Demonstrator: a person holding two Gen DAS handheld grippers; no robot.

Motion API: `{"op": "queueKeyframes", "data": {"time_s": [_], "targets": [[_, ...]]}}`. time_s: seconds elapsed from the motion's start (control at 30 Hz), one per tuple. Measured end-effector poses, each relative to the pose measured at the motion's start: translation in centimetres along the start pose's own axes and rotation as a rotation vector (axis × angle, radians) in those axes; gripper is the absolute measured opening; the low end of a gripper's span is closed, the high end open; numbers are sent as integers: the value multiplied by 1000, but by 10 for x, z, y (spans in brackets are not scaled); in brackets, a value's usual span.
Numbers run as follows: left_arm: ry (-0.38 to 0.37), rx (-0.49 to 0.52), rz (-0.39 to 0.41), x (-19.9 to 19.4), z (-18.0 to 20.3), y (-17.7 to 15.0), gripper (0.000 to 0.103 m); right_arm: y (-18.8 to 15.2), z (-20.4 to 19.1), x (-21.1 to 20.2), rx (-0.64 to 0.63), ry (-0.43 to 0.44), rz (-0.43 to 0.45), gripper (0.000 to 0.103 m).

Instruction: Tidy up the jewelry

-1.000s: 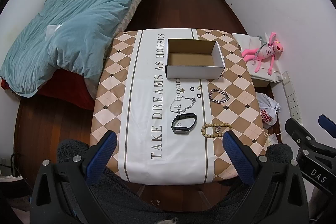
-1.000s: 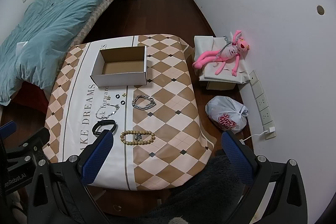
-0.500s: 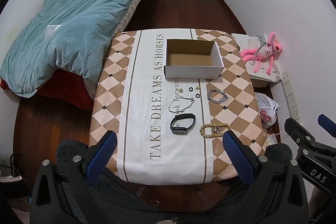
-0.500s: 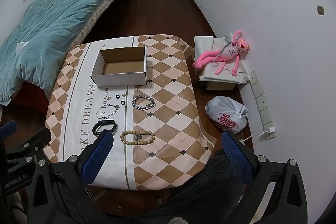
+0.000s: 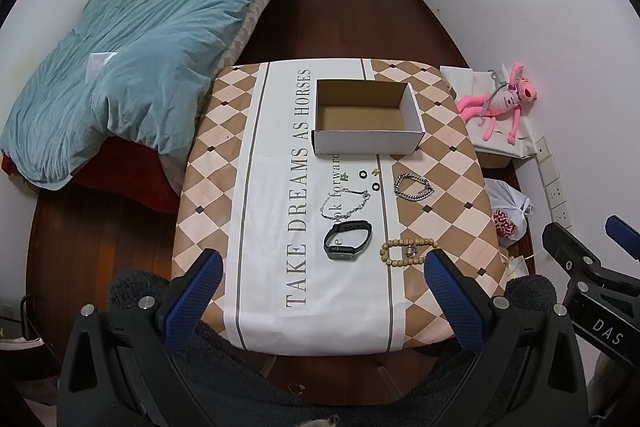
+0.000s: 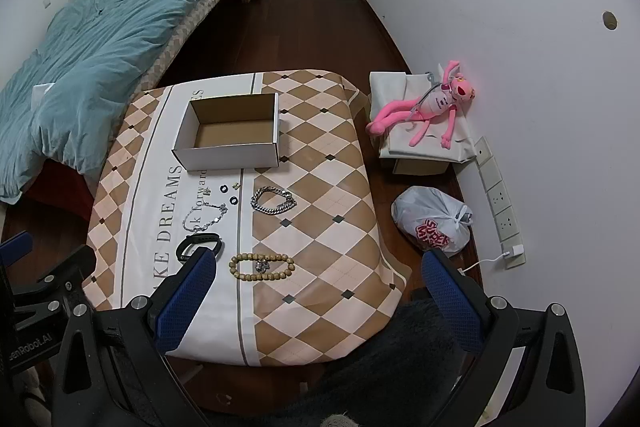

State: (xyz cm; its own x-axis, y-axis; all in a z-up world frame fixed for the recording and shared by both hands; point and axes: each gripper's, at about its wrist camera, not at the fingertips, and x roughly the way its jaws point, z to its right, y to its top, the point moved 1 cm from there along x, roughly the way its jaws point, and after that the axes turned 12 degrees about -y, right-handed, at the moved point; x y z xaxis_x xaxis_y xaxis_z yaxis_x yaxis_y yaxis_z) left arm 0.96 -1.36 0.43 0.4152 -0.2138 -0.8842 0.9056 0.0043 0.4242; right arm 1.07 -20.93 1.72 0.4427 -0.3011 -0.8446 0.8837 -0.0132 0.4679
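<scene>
An open white cardboard box (image 5: 368,141) (image 6: 228,157) stands empty at the far middle of the table (image 5: 224,163) (image 6: 332,227). In front of it lie two small black rings (image 5: 363,174), small earrings (image 5: 375,171), a thin silver chain (image 5: 344,205) (image 6: 206,217), a thick silver bracelet (image 5: 414,187) (image 6: 274,202), a black smart band (image 5: 347,239) (image 6: 200,243) and a wooden bead bracelet (image 5: 406,251) (image 6: 262,266). My left gripper (image 5: 320,281) is open and empty above the near table edge. My right gripper (image 6: 316,281) is open and empty, held high over the near right corner.
A bed with a teal duvet (image 5: 132,59) is at the left. A pink plush toy (image 6: 428,107) lies on a covered box by the right wall. A white plastic bag (image 6: 434,225) and wall sockets (image 6: 500,195) are on the floor side at right.
Both views have shifted only slightly; the table sits a touch farther left in the left wrist view. Nothing on the table has moved.
</scene>
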Motion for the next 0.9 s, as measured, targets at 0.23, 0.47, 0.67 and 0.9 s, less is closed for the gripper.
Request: {"op": "queueKeyframes", "data": {"time_s": [0.23, 0.47, 0.67, 0.9], "targets": [[0, 0, 1, 0, 0, 0, 103, 3, 1, -2, 1, 0, 4, 103], [-1, -1, 2, 0, 0, 0, 103, 5, 0, -3, 1, 0, 12, 103], [-4, 0, -3, 2, 1, 1, 103, 3, 0, -1, 6, 5, 17, 103], [31, 6, -19, 38, -2, 9, 103, 6, 1, 28, 25, -4, -42, 103]]}}
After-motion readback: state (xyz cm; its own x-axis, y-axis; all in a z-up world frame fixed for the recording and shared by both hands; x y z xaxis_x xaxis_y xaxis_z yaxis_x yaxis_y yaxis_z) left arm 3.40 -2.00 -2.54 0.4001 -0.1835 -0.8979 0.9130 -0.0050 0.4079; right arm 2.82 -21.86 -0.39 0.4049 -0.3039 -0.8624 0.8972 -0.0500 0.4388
